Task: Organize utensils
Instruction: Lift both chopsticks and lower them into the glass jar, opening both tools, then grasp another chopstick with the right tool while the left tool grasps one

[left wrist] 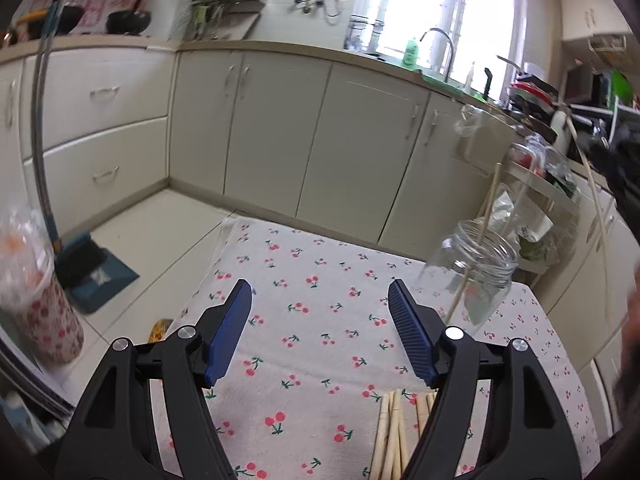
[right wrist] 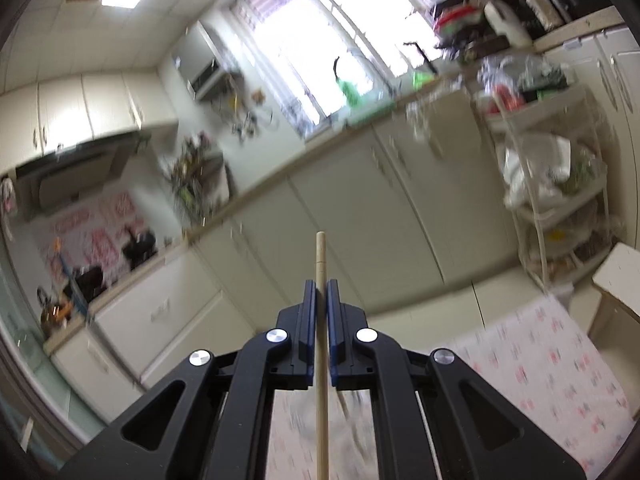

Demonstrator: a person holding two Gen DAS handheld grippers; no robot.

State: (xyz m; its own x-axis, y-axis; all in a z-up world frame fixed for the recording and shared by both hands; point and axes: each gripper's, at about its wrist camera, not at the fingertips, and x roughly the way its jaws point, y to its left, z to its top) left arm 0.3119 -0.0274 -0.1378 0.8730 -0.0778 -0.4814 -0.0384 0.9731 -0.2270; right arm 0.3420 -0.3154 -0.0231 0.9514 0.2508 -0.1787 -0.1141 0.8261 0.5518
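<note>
Overhead, the right hand-held gripper (right wrist: 321, 292) is clamping one wooden chopstick (right wrist: 320, 264) upright, while the left hand-held gripper (left wrist: 320, 300) is gaping wide, empty, over the bench (left wrist: 312, 320)

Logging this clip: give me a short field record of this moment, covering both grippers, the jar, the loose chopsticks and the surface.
left gripper: open, empty, above the table
right gripper: shut on one chopstick, whose tip sticks out past the fingers
glass jar: clear, on the far right of the table, already holds one chopstick leaning out of its mouth
loose chopsticks: a bundle lying flat on the cloth by the left gripper's right finger
tablecloth: white with cherry print
image quality: right wrist view is motion-blurred
</note>
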